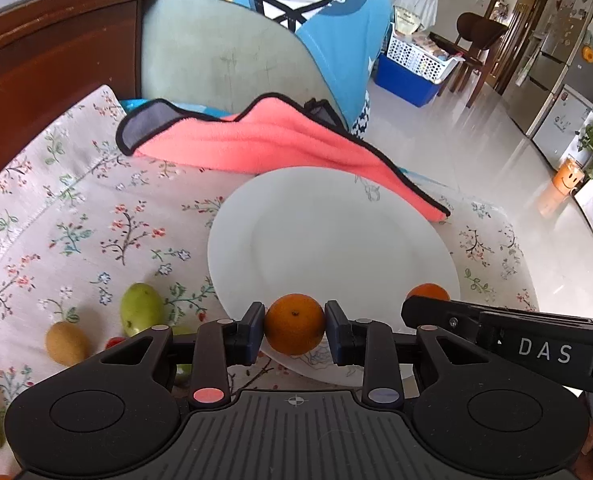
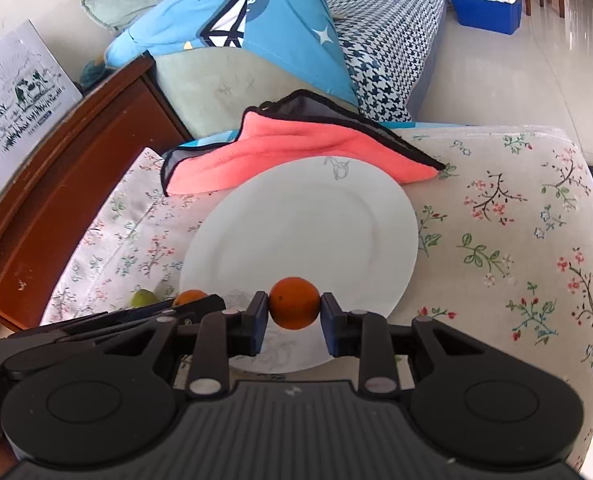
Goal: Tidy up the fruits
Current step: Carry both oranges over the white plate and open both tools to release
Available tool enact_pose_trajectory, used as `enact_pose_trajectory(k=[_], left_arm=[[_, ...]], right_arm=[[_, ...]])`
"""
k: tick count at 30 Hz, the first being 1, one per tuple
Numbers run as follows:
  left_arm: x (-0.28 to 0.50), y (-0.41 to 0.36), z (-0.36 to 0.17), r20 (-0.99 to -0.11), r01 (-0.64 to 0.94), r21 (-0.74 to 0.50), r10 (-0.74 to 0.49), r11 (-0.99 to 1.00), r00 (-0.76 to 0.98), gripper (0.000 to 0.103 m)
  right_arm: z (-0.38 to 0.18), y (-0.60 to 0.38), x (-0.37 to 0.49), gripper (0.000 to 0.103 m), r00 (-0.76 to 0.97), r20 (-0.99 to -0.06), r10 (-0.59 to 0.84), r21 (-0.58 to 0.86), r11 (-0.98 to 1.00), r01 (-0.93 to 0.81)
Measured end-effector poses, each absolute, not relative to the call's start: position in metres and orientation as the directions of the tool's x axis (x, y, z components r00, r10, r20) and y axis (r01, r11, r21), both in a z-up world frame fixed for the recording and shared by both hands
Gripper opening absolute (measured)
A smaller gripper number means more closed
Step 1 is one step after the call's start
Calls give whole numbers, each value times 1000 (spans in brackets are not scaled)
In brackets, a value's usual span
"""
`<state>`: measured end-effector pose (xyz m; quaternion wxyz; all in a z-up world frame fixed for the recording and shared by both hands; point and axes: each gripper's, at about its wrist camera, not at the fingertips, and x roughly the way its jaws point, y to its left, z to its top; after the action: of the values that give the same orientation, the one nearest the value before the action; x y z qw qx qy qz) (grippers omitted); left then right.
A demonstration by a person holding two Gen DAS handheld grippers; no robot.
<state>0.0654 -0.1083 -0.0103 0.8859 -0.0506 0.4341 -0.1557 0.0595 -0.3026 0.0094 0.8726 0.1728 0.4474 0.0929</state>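
While both arms hang over the near rim of the white plate (image 2: 296,216), set mid-tabletop on a floral cloth (image 2: 516,240), the left gripper (image 1: 294,325) & right gripper (image 2: 294,304) each clamp 1 orange (image 1: 294,324) (image 2: 294,303), prob. to set them down there; other fruit (image 1: 141,309) waits by the left edge.
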Motion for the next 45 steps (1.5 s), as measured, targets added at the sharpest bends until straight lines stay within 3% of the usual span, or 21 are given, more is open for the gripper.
enact_pose_trajectory(k=[15, 18, 20, 23, 29, 40, 45], left_arm=[[83, -115, -18, -730, 203, -226, -304, 953, 612, 32], [83, -113, -16, -732, 180, -224, -287, 958, 618, 45], [83, -111, -13, -733, 160, -206, -261, 965, 629, 62], [82, -105, -8, -736, 134, -184, -227, 974, 638, 78], [70, -95, 4, -745, 132, -164, -211, 977, 633, 86], [45, -56, 23, -749, 79, -154, -168, 985, 641, 88], [30, -30, 28, -752, 46, -180, -168, 983, 637, 90]], right_arm=[[-7, -303, 82, 31, 586, -752, 304, 391, 920, 24], [-8, -306, 84, 32, 589, -746, 310, 409, 912, 38], [-6, -308, 85, 32, 592, -743, 313, 418, 907, 46], [-1, -311, 84, 34, 602, -734, 314, 427, 903, 50], [12, -307, 80, 38, 628, -717, 302, 401, 916, 18], [31, -296, 57, 50, 627, -707, 327, 396, 918, -32], [35, -278, 45, 50, 617, -712, 335, 359, 929, -91]])
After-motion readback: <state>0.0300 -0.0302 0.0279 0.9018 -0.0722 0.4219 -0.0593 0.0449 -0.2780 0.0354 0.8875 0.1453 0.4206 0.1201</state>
